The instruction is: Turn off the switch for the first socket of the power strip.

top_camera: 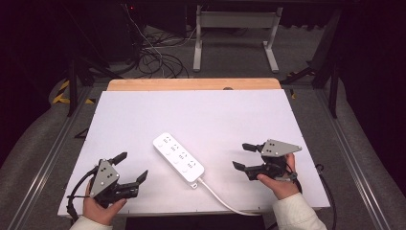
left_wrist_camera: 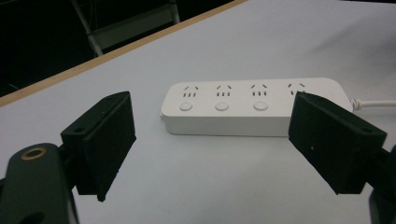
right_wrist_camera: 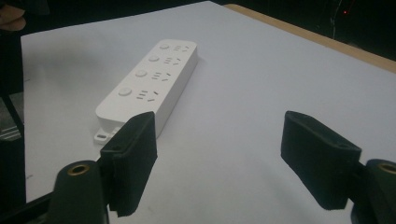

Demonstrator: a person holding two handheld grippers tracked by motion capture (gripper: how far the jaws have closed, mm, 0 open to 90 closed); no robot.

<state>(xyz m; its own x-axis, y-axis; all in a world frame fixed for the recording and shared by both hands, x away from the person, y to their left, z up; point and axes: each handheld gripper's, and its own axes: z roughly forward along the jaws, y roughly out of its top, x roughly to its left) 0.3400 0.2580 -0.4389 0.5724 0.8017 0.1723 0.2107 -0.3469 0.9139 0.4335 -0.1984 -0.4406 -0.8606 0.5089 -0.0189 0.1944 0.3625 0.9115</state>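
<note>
A long white plastic power strip [top_camera: 178, 157] with four sockets lies slantwise in the middle of the white-topped table [top_camera: 201, 115], its white cord [top_camera: 225, 199] trailing to the near edge, while the left gripper [top_camera: 131, 167] and right gripper [top_camera: 244, 155] flank it, both spread wide and empty, apart from it.

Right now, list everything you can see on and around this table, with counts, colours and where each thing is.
power strip: one, white, four sockets with round buttons, lying diagonally mid-table between the grippers
power cord: one, white, runs from the strip's near end off the table's near edge
table: one, white top, wooden strip along its far edge
desk frame: one, white, on the floor beyond the table
cables: several, dark, tangled on the floor, far left
left gripper: one, black, open, near-left
right gripper: one, black, open, near-right
hands: two, holding the grippers
</note>
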